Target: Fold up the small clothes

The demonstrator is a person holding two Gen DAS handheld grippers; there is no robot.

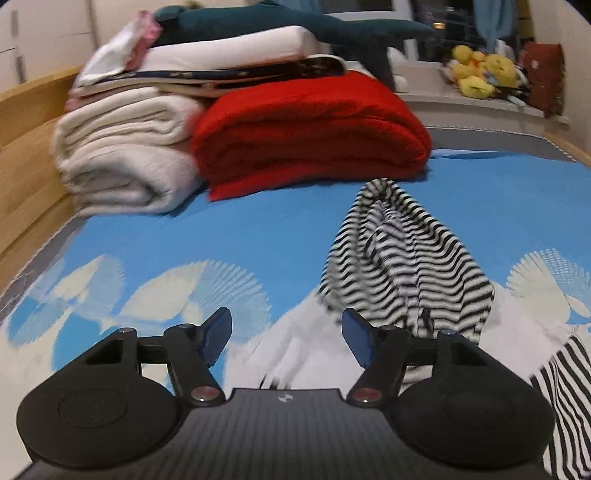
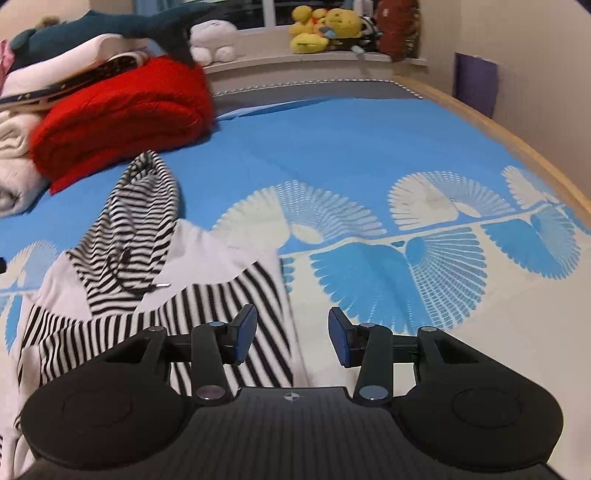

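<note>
On the bed, blue sheet with pale fan print, a small hooded garment lies spread but rumpled, white body with black-and-white stripes. Its striped hood points toward the far stack of bedding: a red blanket beside a cream blanket, with folded items on top. Plush toys sit on the sill beyond, well clear of the work.

Left hand-held gripper: jaws apart, nothing between them. It hangs over the white part of the garment, just left of the hood's base. No cloth is pinched that I can see; the picture is blurred there.

Right hand-held gripper: jaws apart, empty. The left pad sits over the striped edge of the garment, the right pad over bare sheet, so it straddles the garment's right border.

Step in hand, as I judge it: getting hold of the garment for a first fold. Nothing looks folded yet; hood and striped panels lie loose and uneven.

Next move likely calls for each gripper to lower onto an edge and close on the cloth, taking all its layers. The hood probably needs flattening or tucking in first, or the fold will bunch. Risk: thin knit slipping out of a shallow pinch.
</note>
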